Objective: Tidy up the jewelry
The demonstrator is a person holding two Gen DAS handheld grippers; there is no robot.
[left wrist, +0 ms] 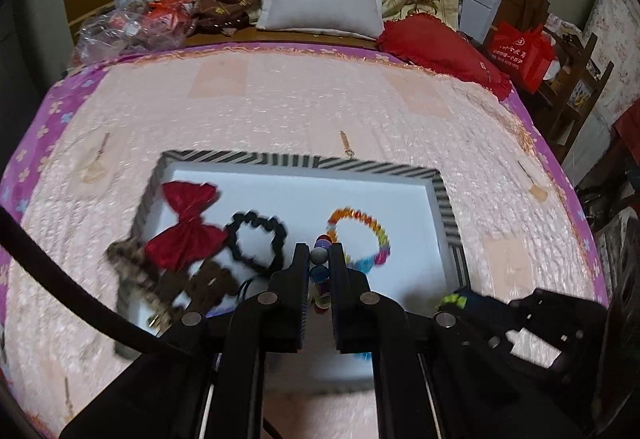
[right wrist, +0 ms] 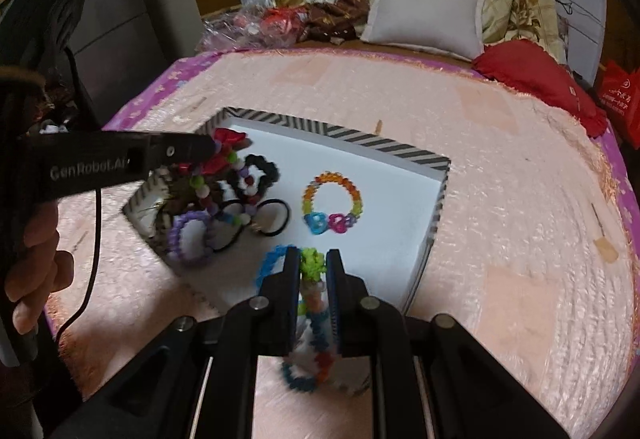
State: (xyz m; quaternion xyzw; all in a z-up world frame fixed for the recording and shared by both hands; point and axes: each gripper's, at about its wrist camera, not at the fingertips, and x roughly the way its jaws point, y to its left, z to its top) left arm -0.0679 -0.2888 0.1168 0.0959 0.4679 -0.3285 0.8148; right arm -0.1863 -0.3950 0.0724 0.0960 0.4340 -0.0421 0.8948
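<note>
While both grippers hang over the striped-rim tray (left wrist: 438,179) on the bed (left wrist: 280,107), each has something pinched. Left gripper (left wrist: 319,255): fingers closed on a bead string (left wrist: 319,264), grey and blue beads between the tips. Right gripper (right wrist: 313,264): closed on a green-and-blue bracelet (right wrist: 313,262) hanging below the tips. Lying in the tray: rainbow bracelet (right wrist: 332,202) near centre, black scrunchie (left wrist: 256,239), red bow (left wrist: 188,223) at left.
</note>
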